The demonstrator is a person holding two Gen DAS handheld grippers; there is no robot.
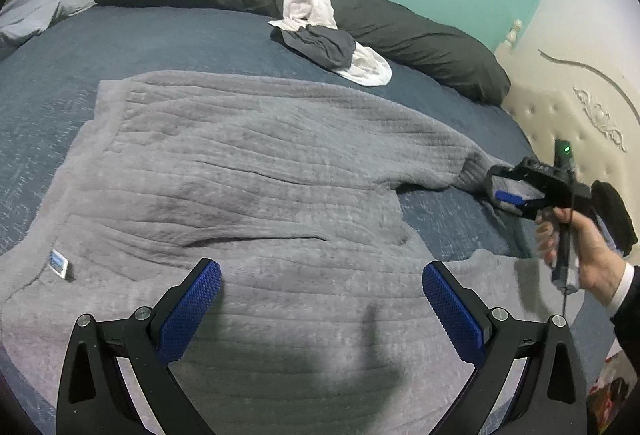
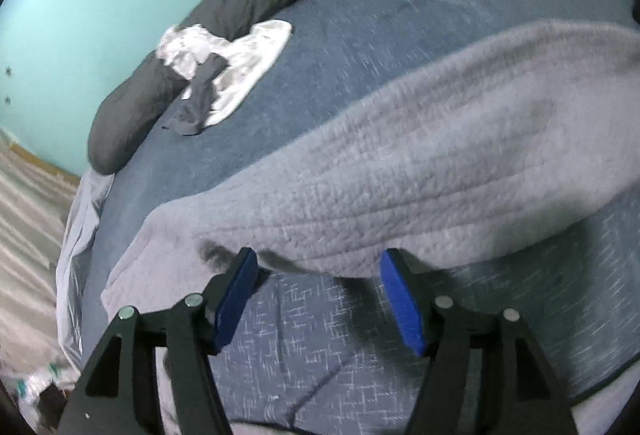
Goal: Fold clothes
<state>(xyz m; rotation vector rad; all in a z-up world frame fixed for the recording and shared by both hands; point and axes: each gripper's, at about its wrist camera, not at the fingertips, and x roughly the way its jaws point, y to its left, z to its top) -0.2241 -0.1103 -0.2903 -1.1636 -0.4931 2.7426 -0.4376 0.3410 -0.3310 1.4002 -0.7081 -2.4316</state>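
A grey sweater (image 1: 256, 175) lies spread flat on the bed (image 1: 160, 35). The right gripper (image 2: 318, 275), jaws apart, closes in on the sleeve (image 2: 360, 203); the left gripper (image 1: 322, 299) hovers open-jawed over the hem. A clean fold likely needs a firm cuff pinch.

A grey ribbed fleece sweater (image 1: 256, 171) lies spread flat on the blue bedspread, a small blue-and-white label (image 1: 60, 264) showing near one edge. One sleeve (image 1: 448, 155) stretches out sideways across the cover, its fuzzy fabric lightly wrinkled.
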